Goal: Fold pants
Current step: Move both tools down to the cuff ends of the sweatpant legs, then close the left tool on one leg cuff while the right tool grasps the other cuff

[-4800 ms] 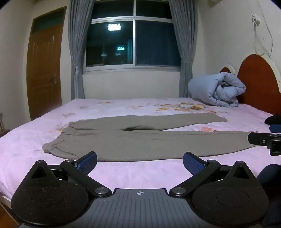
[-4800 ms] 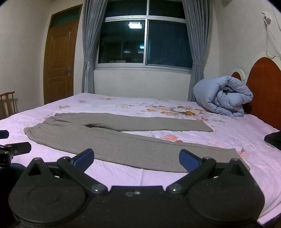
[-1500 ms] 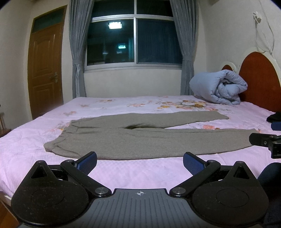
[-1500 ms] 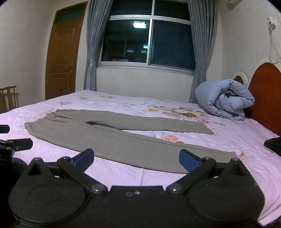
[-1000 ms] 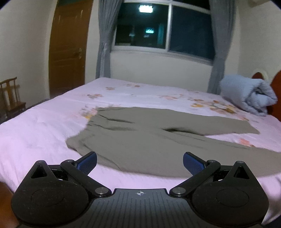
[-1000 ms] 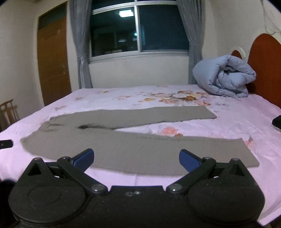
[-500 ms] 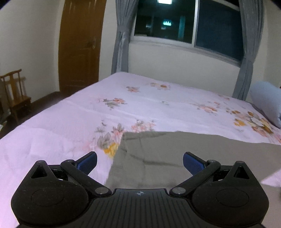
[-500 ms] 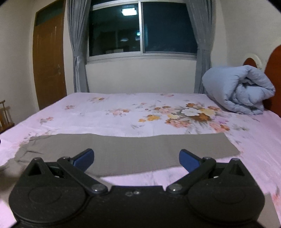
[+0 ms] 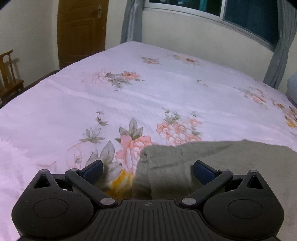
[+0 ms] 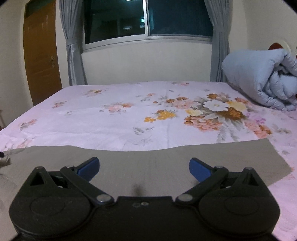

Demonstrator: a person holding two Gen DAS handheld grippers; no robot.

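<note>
1. Pink floral bedding covers the bed (image 9: 167, 89), which fills most of both views; it is smooth, with flower prints scattered across it.
2. Behind the bed stand a pale wall, a dark window (image 10: 148, 16) with grey curtains (image 10: 72, 48) on either side, and a brown wooden door (image 10: 41, 53) at the left.
3. A wooden chair (image 9: 9, 77) shows at the far left edge of the left wrist view, beside the bed.
4. A rolled light-blue quilt (image 10: 263, 79) lies on the bed at the right, near a reddish headboard (image 10: 276, 46) that only just shows.
5. The grey-green pants (image 9: 222, 163) lie flat on the bedding, spread out sideways across the near part of the bed.
6. The left gripper (image 9: 148, 168) is low over the bedding with its blue-tipped fingers spread wide apart. The thick corner edge of the pants, which looks like the waistband end, sits between them, and the right finger is over the cloth. Nothing is clamped.
7. The right gripper (image 10: 143, 166) is low over a flat pant leg (image 10: 148, 163), also with its fingers spread wide and holding nothing. The leg's cut end lies to the right of this gripper.
8. Whether either gripper's fingers touch the cloth cannot be told.
</note>
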